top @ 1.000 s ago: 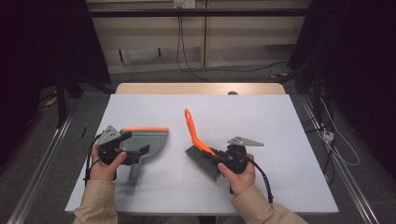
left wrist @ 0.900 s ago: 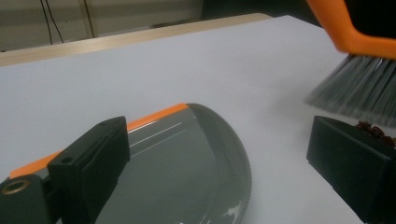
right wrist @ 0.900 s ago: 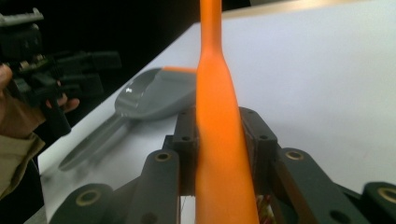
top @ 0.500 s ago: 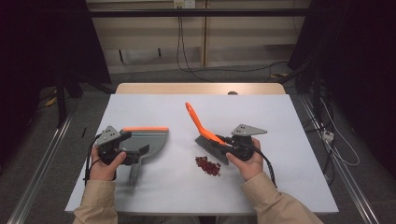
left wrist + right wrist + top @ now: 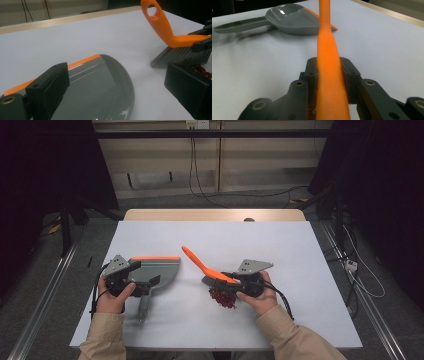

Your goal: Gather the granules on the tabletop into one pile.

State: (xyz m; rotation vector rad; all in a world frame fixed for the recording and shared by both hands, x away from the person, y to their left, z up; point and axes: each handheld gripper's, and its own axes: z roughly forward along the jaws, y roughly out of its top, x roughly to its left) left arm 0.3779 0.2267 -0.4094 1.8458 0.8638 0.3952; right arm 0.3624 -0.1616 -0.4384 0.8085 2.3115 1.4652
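Currently the right gripper is clamped on the orange brush, bristles resting at the red pile on the table. Left gripper jaws stand apart over the grey dustpan, gripping nothing.

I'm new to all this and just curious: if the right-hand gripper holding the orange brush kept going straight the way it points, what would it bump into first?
Probably the grey dustpan. The right gripper, clamped on the brush, looks across bare white table toward the pan's orange-lipped mouth, slightly left of dead ahead, so it might just skim past.
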